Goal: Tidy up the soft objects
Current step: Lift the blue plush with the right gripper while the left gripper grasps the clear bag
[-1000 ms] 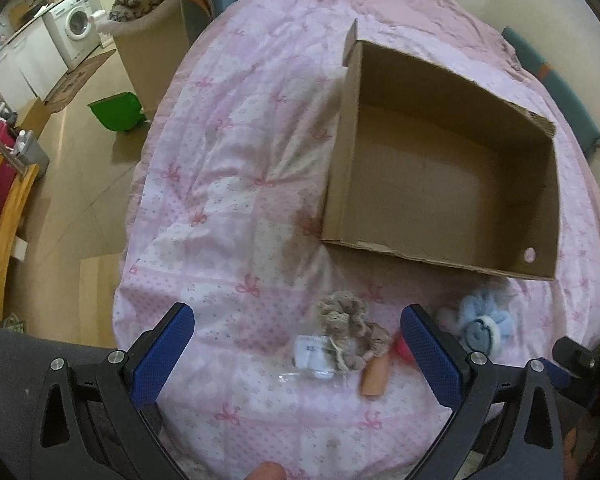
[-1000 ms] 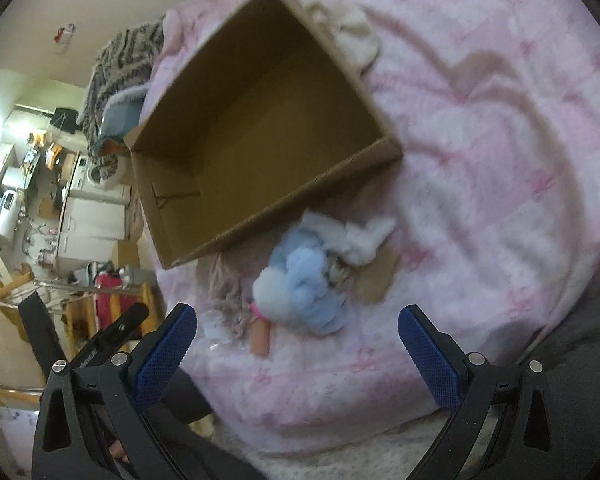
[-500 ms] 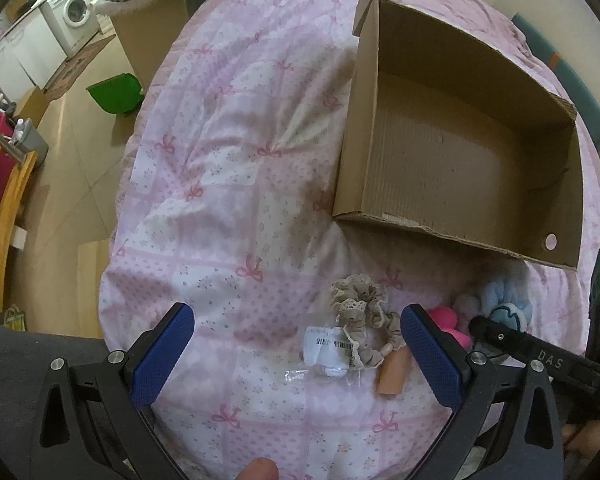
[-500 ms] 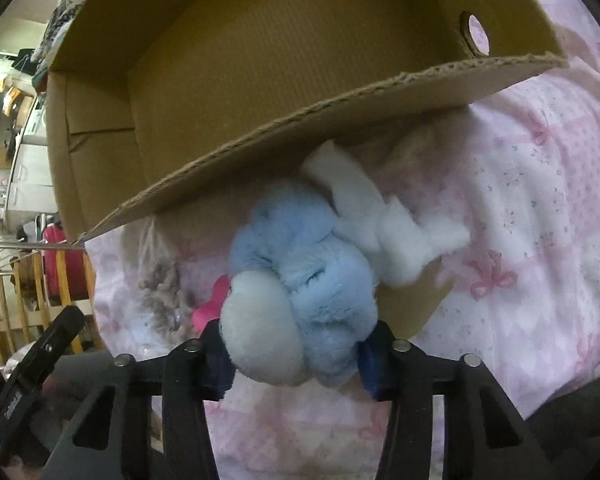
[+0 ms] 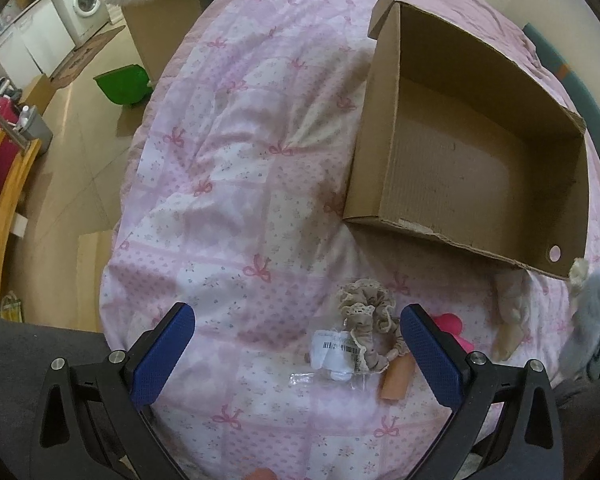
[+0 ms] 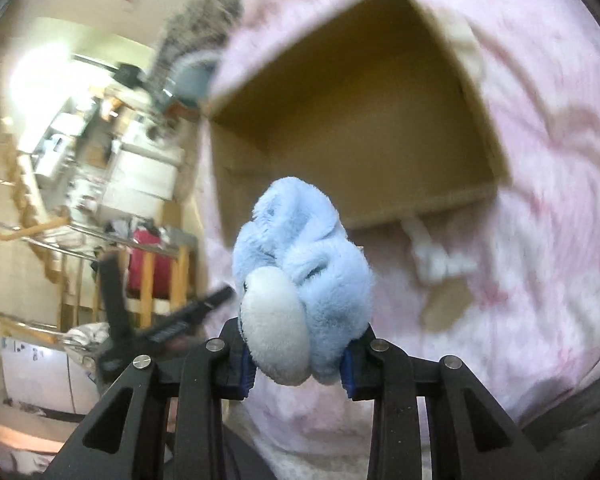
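So the right gripper (image 6: 298, 364) is pinching a fluffy blue plush toy (image 6: 304, 280), with the jaws closing in on it from both sides. The toy hangs clear of the pink bedspread (image 6: 540, 200), in front of the open cardboard box (image 6: 360, 128). The right wrist view is pretty blurry, but you can make out a white fuzzy item (image 6: 432, 256) lying on the bedspread just by the near wall of the box.

The left gripper (image 5: 296, 354) is spread wide and has nothing in it, hovering over the near end of the bed. Between its blue pads (image 5: 164, 356) on the bedspread there's a beige lace scrunchie (image 5: 366, 312), with a white barcode tag (image 5: 336, 350) touching it. A small peach-coloured piece (image 5: 398, 376) lies just right of those, and something hot pink (image 5: 454, 326) peeks out behind the right finger.

The box sits on the far right of the bed and looks bare inside. The blue toy shows at the far right edge of the left view too.
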